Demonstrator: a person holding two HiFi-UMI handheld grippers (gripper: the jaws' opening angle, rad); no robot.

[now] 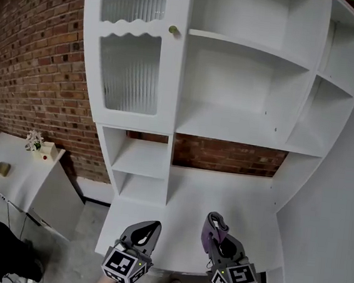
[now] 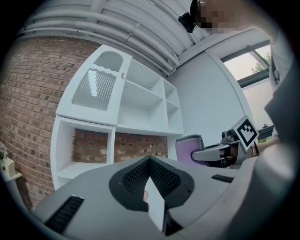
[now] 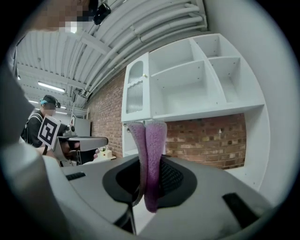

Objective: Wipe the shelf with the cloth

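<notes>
The shelf [image 1: 241,132] filled the frame's centre and top, the brick wall [image 1: 34,60] left of it. A low cabinet [image 1: 22,175] at lower left bore a plant [image 1: 34,140]. The cloth [image 1: 208,236] sat in the right gripper [image 1: 217,227], bottom centre.

A brick wall [image 1: 34,60] runs behind. At the left, a low white side table [image 1: 18,187] carries small flowers [image 1: 34,141] and a yellowish block [image 1: 2,167], set apart.

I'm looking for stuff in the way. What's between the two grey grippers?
Nothing. The head view shows only bare white shelf top between the left gripper and the right gripper, which pinches the purple fuzzy cloth.
</notes>
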